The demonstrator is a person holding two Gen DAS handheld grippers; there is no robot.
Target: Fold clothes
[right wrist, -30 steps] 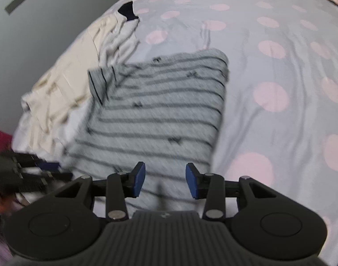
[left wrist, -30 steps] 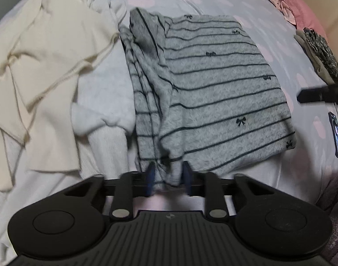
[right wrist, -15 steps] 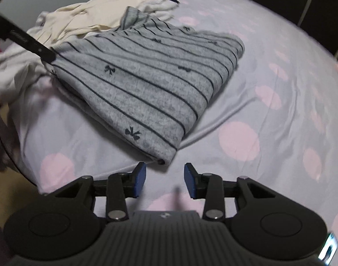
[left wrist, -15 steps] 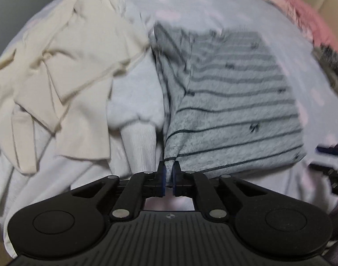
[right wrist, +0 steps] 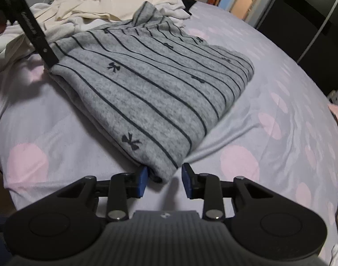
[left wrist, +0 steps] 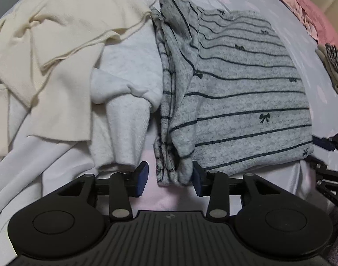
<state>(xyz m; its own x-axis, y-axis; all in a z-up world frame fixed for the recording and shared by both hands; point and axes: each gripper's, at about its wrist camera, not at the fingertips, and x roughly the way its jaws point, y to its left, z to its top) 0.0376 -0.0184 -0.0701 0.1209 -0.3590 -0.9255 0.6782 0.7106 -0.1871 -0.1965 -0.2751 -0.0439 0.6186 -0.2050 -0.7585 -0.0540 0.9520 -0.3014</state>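
A grey top with dark stripes and small bows (left wrist: 235,88) lies folded on the bed, also in the right wrist view (right wrist: 158,84). My left gripper (left wrist: 170,178) is at its near left corner. Its jaws are opening, and the bunched hem lies loose between them, nearer the right pad. My right gripper (right wrist: 163,181) is at the near right corner. Its jaws are closing around that corner without pinching it. In the left wrist view the right gripper's fingers (left wrist: 324,146) show at the right edge. One left finger (right wrist: 36,33) shows at the upper left of the right wrist view.
A cream garment (left wrist: 58,33) and a white sweatshirt (left wrist: 124,77) lie crumpled left of the grey top. The lilac sheet with pink dots (right wrist: 280,88) covers the bed. Pink clothes (left wrist: 313,17) and a dark patterned garment (left wrist: 335,59) lie at the far right.
The left jaws, shut on the hem half a second ago, have opened and let it go. The right gripper has come down and in to the near right corner, its jaws narrowing.
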